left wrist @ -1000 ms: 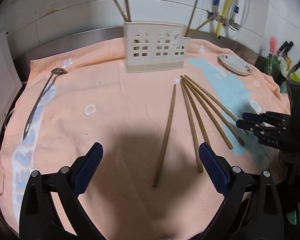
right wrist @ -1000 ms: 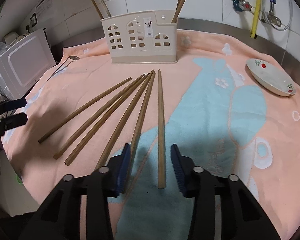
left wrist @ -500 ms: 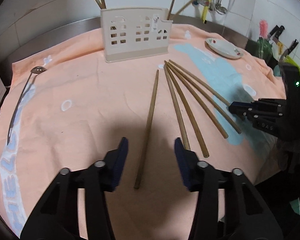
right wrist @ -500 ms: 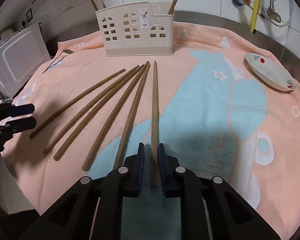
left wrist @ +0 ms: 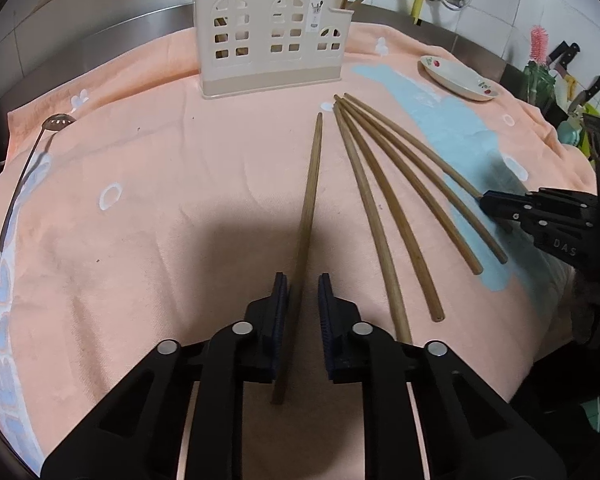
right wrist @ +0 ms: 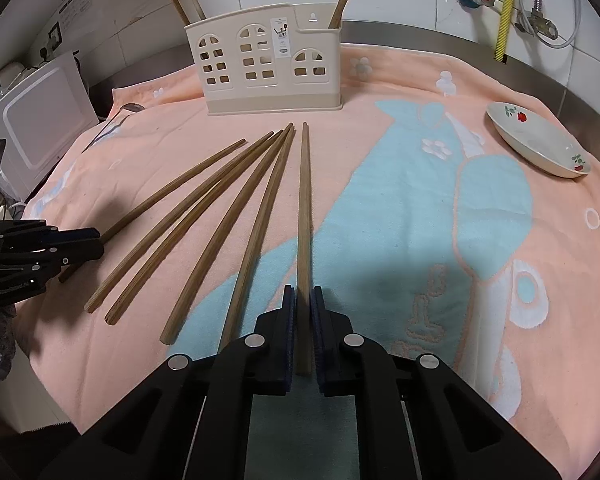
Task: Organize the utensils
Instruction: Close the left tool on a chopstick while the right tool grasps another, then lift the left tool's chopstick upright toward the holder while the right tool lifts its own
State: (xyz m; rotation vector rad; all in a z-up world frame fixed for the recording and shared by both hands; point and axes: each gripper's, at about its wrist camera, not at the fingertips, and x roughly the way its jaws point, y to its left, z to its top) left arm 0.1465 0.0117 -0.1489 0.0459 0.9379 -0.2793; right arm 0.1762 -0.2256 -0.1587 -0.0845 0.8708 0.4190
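Observation:
Five wooden chopsticks fan out on an orange and blue towel (left wrist: 140,240) in front of a beige utensil holder (left wrist: 268,52) that has chopsticks standing in it. My left gripper (left wrist: 303,280) straddles the near end of the leftmost chopstick (left wrist: 310,200). Its jaws are closing; a small gap remains beside the right pad. My right gripper (right wrist: 303,294) is shut on the rightmost chopstick (right wrist: 305,200), which lies flat on the towel. Three more chopsticks (right wrist: 204,220) lie between the two. Each gripper shows in the other's view: the right gripper (left wrist: 486,202), the left gripper (right wrist: 96,242).
A white flowered dish (right wrist: 540,148) sits at the back right of the towel. A slotted metal spoon (left wrist: 20,176) lies along the left edge. A white appliance (right wrist: 40,128) stands off the left side. Knives and a pink brush (left wrist: 538,44) are at the far right.
My left gripper has come down over the leftmost chopstick and its jaws have narrowed from wide apart to nearly touching it. The right jaws have closed onto the rightmost chopstick.

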